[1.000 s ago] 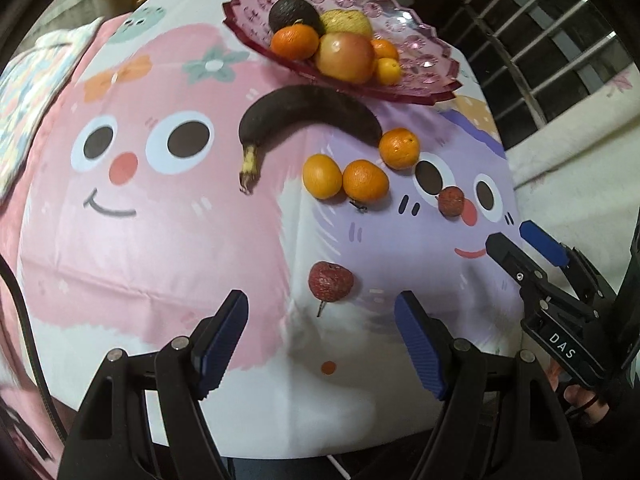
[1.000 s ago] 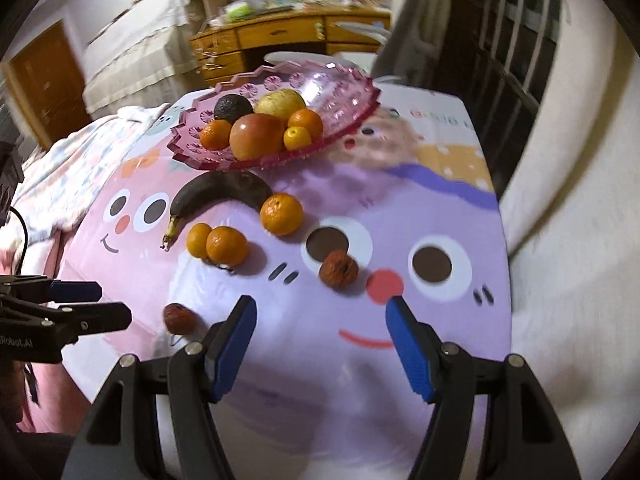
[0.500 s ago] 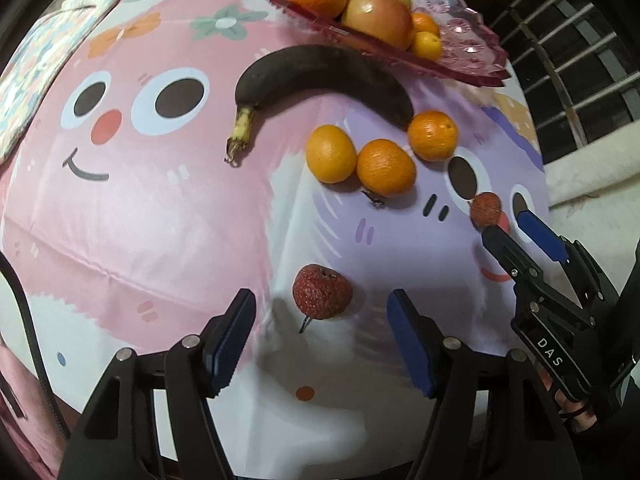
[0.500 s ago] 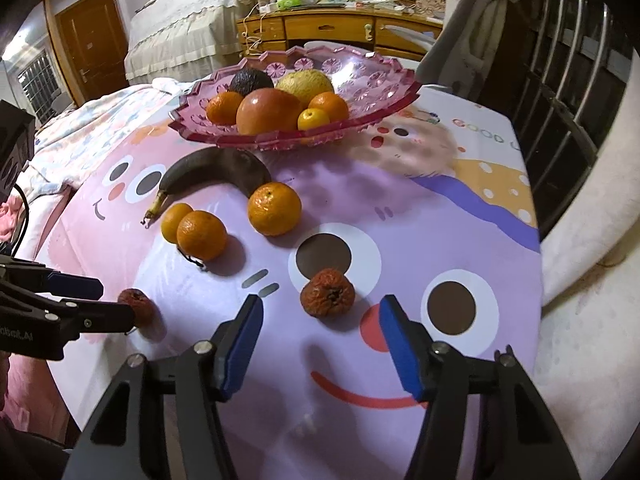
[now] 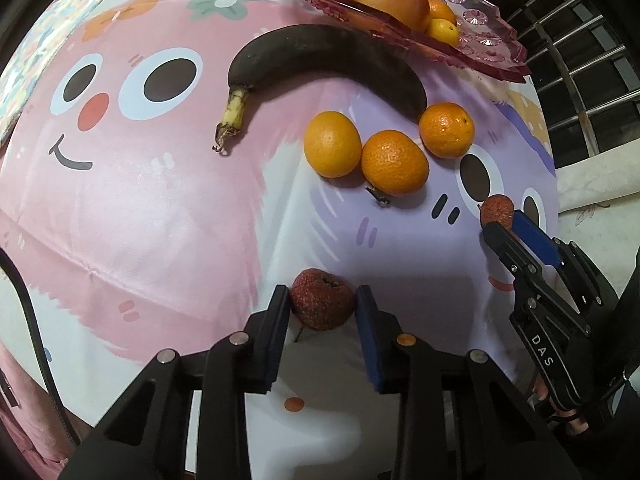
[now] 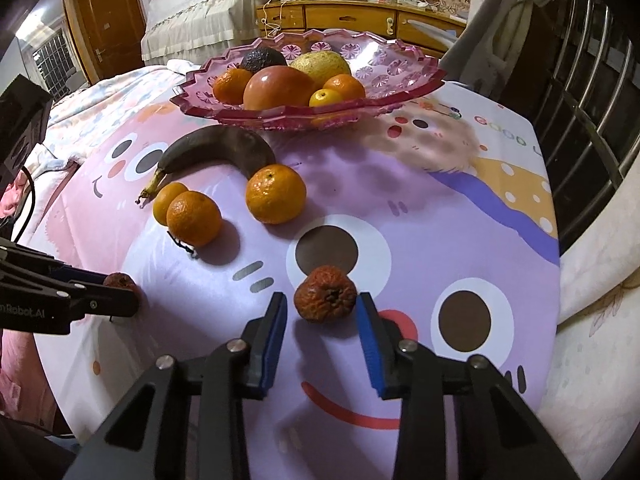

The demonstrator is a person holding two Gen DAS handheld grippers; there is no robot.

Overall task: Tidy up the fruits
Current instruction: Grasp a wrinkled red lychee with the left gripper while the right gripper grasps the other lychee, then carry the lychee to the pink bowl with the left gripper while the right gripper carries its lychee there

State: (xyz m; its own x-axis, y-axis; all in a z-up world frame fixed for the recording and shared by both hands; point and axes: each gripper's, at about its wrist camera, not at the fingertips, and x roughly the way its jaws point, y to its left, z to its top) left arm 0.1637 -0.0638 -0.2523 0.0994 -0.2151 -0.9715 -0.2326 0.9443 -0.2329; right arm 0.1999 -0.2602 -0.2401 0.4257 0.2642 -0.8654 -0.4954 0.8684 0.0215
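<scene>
Your left claw (image 5: 322, 305) sits at the lower centre of the left wrist view, narrowed until both blue pads touch the sides of a rough, dark red lychee (image 5: 322, 304) lying on the table (image 5: 140, 208). The fruit's skin is bumpy and dull, and a thin stem pokes out below it.

Your right claw (image 6: 321, 309), at the lower centre of the right wrist view, is partly open around a second lychee (image 6: 325, 294), wrinkled and brownish red with a dark pit at its top. Its right pad looks to be at the fruit's side, while a small gap shows on the left. That fruit rests on the cloth just below a printed brown eye.

The table wears a smooth, slightly creased cloth printed with pink and purple cartoon faces. Above your claws in the right wrist view lie three pebbly-skinned oranges: two touching at centre left (image 6: 193, 218), one apart to the right (image 6: 275, 193). A blackened, curved banana (image 6: 218, 151) arcs just above them, its end against the lone orange. Behind it, in the upper centre, stands a scalloped pink glass dish (image 6: 400, 80) with pressed flower patterns, holding an apple (image 6: 278, 88), a dark avocado (image 6: 262, 59), a yellowish pear (image 6: 320, 65) and small oranges.

A wooden dresser (image 6: 352, 20) and a covered bed (image 6: 200, 12) fill the upper background.
</scene>
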